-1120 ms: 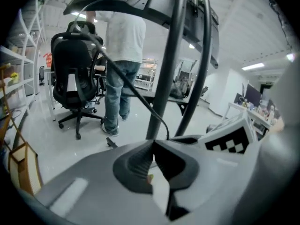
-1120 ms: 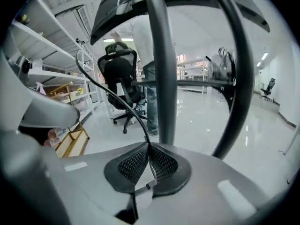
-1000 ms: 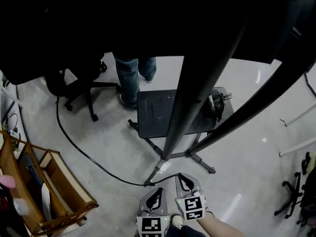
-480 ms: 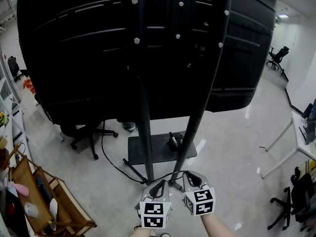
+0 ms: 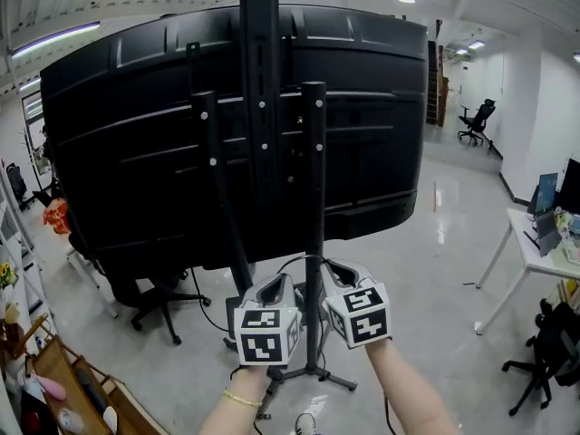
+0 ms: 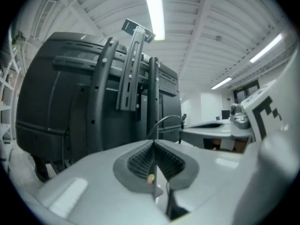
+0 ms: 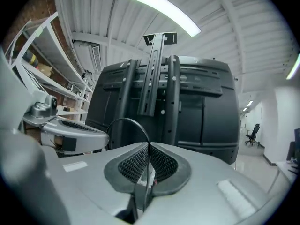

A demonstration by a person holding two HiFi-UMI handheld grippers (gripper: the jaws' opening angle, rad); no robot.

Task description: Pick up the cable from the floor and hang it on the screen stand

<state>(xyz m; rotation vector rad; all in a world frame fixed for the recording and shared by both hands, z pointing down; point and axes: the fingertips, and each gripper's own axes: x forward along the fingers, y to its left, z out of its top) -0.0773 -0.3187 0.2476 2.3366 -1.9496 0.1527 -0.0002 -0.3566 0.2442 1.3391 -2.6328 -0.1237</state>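
Lifting clear of the floor, left gripper [image 5: 284,282] and right gripper [image 5: 335,266] each pinch the cable [image 7: 126,118] tight — screen stand [image 5: 314,170] now at twelve o'clock, seemingly within hanging reach.

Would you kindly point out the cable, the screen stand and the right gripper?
cable [image 7: 126,118], right gripper view, top of arc.
screen stand [image 5: 314,170], head view, upright post.
right gripper [image 7: 149,145], right gripper view, between fingertips.

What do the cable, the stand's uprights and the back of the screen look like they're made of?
Cable: thin black rubber or plastic sheath, seemingly; it bends in a smooth arc. Stand's uprights: probably black painted metal tube, with a satin sheen and pale bolt heads. Back of the screen: likely moulded black plastic, ribbed, with a dull glare.
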